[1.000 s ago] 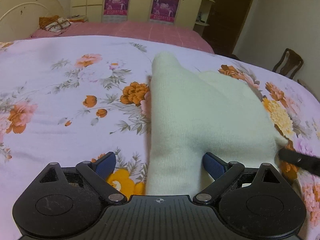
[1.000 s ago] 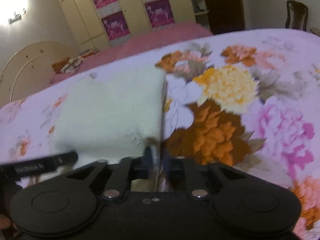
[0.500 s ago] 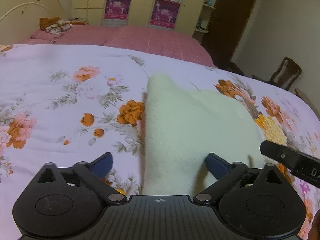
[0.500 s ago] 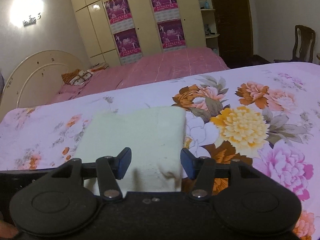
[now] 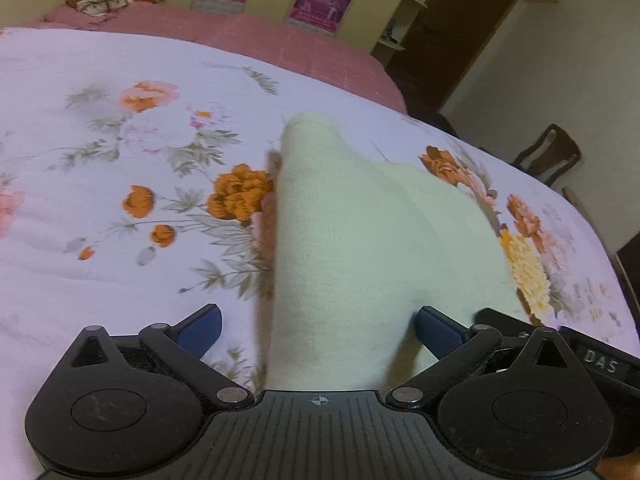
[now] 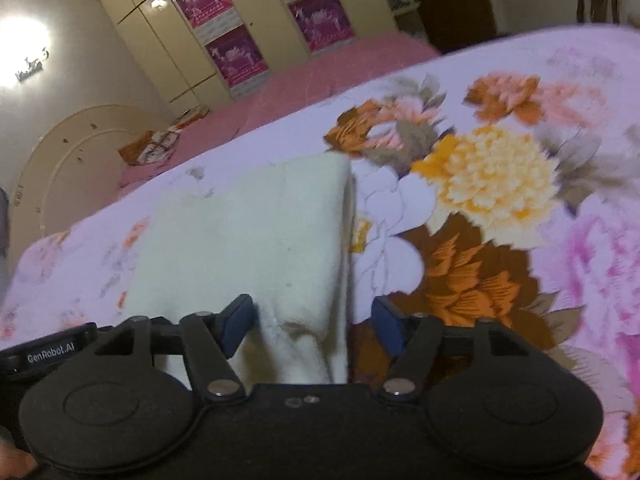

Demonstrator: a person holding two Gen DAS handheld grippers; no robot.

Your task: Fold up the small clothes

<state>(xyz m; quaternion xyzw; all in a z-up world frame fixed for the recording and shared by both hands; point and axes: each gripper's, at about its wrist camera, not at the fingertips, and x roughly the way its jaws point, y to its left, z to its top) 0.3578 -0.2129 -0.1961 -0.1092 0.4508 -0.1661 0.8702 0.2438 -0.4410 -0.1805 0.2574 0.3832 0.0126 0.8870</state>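
Two grippers are held over a cream folded garment [image 5: 360,240] laid on the floral bedspread [image 5: 120,220]. Left gripper [image 5: 318,326] fingers are spread wide, unclamped; right gripper [image 6: 312,320] fingers have just been opened, the garment's edge lying between them untouched.

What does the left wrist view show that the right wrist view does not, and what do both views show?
Only the left wrist view: a brown wooden chair by the wall.

Only the right wrist view: a bright wall lamp and a cream curved headboard.

Both: the pale cream knitted garment on the floral bedsheet, purple posters on cupboard doors, and each gripper, left and right, open around the garment's near edge.
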